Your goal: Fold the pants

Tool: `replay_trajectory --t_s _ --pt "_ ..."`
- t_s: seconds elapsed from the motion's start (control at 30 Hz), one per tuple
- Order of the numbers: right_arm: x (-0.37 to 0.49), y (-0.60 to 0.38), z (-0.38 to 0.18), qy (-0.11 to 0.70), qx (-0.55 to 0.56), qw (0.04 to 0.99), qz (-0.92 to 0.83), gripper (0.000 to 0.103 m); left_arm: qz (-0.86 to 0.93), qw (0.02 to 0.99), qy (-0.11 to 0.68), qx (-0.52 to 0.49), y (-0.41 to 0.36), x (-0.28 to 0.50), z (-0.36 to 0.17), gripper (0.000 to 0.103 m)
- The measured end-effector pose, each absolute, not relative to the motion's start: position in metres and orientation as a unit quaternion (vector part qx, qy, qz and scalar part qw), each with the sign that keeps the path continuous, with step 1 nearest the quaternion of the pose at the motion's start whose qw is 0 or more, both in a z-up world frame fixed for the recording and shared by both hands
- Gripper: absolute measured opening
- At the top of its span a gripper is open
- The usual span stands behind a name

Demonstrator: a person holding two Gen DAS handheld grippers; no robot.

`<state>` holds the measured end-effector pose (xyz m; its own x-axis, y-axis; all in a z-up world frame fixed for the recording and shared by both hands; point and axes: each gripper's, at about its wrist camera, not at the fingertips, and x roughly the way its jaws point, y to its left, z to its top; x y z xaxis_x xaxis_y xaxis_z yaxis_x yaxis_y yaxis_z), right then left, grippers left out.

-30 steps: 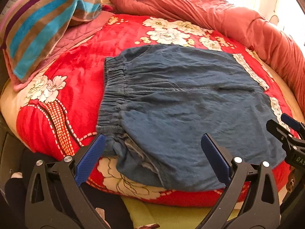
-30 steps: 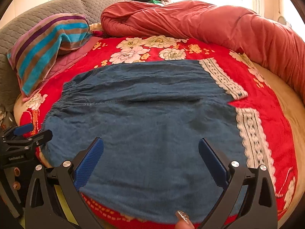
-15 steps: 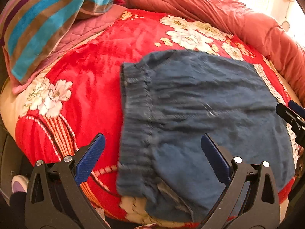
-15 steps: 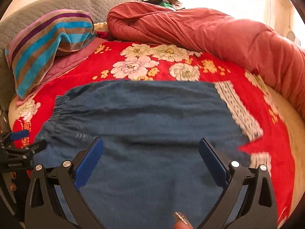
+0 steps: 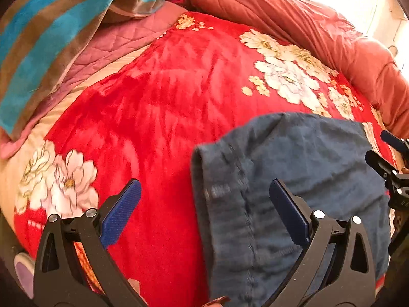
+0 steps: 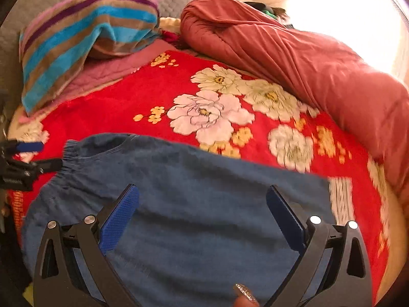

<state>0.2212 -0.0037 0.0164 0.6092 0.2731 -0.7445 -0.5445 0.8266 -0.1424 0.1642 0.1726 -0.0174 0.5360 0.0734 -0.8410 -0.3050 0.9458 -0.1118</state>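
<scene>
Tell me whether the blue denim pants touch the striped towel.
Apart. The right wrist view shows red floral blanket between the pants and the towel.

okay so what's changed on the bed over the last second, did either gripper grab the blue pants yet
Neither has. The left gripper and right gripper are both open and empty as before. Both cameras have pushed forward and lower over the blue denim pants, so more red floral blanket shows; the left view has swung left, past the elastic waistband. The pants lie spread flat, apparently unmoved, as do the striped towel and rust-red quilt.
</scene>
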Motion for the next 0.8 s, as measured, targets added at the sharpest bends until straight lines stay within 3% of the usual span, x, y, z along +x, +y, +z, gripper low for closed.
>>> replay_trajectory --t_s 0.33,0.57,0.6,0.63,0.67,0.73,0.8 --pt "0.275 0.04 -0.023 0.4 -0.263 0.833 0.278 0.099 0.12 0.848 0.507 -0.094 0.188 0.211 -0.046 0.094" --pt "0.297 0.057 -0.042 0.418 -0.294 0.808 0.291 0.099 0.091 0.861 0.492 -0.096 0.184 0.215 -0.052 0.093" --pt "0.3 0.058 -0.044 0.42 -0.295 0.806 0.296 0.099 0.09 0.863 0.489 -0.089 0.182 0.215 -0.051 0.087" --pt "0.302 0.059 -0.045 0.421 -0.294 0.804 0.3 0.099 0.087 0.865 0.488 -0.079 0.179 0.214 -0.051 0.072" --pt "0.303 0.06 -0.045 0.422 -0.293 0.802 0.304 0.099 0.08 0.868 0.485 -0.07 0.175 0.213 -0.05 0.065" --pt "0.305 0.063 -0.047 0.422 -0.3 0.797 0.31 0.099 0.055 0.875 0.476 -0.073 0.169 0.211 -0.047 0.035" --pt "0.306 0.066 -0.047 0.419 -0.306 0.795 0.314 0.098 0.052 0.882 0.465 -0.062 0.164 0.205 -0.041 0.031"
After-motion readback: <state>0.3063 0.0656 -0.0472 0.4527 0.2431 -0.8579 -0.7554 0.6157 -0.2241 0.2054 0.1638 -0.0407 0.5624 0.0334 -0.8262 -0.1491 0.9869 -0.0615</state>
